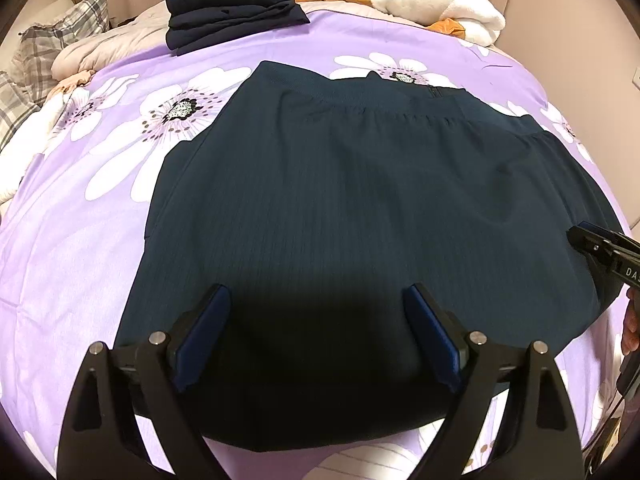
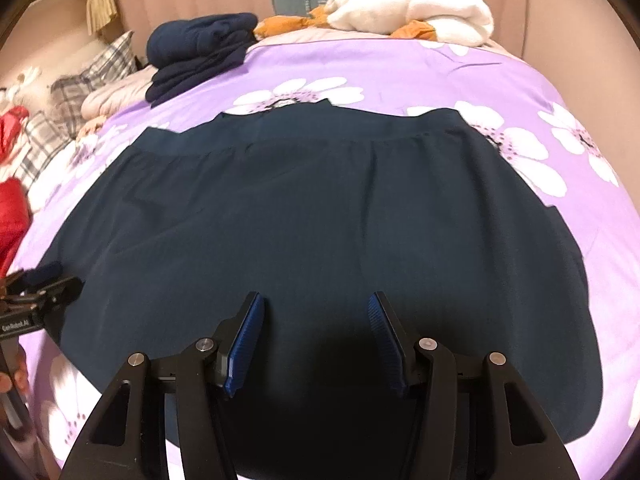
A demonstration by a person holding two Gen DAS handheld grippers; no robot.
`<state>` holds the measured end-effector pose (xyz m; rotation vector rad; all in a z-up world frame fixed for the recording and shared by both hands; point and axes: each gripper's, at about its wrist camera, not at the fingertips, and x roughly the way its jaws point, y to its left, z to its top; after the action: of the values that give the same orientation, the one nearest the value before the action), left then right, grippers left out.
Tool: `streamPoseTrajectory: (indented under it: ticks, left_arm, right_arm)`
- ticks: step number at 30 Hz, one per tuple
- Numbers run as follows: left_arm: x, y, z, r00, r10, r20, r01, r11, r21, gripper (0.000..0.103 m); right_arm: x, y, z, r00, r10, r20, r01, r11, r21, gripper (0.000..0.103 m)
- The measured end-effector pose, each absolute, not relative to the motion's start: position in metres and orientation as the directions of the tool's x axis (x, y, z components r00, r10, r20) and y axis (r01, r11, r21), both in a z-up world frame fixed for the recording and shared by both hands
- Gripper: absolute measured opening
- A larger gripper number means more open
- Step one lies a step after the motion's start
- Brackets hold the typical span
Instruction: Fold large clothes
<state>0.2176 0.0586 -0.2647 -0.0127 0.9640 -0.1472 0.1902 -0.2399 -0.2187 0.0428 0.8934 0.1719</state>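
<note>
A large dark teal garment (image 1: 344, 208) lies spread flat on the purple flowered bedspread (image 1: 80, 240), its gathered waistband at the far side. It also fills the right wrist view (image 2: 320, 220). My left gripper (image 1: 318, 304) is open and empty, hovering over the garment's near part. My right gripper (image 2: 316, 312) is open and empty, also over the near part. The right gripper's body shows at the right edge of the left wrist view (image 1: 604, 248). The left gripper's body shows at the left edge of the right wrist view (image 2: 36, 296).
A folded pile of navy clothes (image 1: 228, 4) sits at the bed's far left. A white and orange plush toy (image 1: 432, 0) lies at the far right. Plaid pillows (image 1: 52, 48) and a quilt lie left. Red fabric (image 2: 10, 200) is at the left.
</note>
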Motion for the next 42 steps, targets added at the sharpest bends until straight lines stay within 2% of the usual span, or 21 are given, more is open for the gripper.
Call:
streamPoseTrajectory:
  ticks: [13,42]
  left_arm:
    - [0.206,0.070,-0.265,0.558,-0.125,-0.820,0.106,0.991,-0.079,0.092]
    - [0.199,0.078,-0.263,0.555,-0.102,-0.825,0.082,0.994,-0.067,0.092]
  right_arm:
    - [0.175,-0.296,-0.225,0.620,0.074,-0.781,0.005,0.995,0.098,0.054]
    - [0.160,-0.317,-0.224,0.629,0.083,-0.773,0.049,0.988,0.146,0.054]
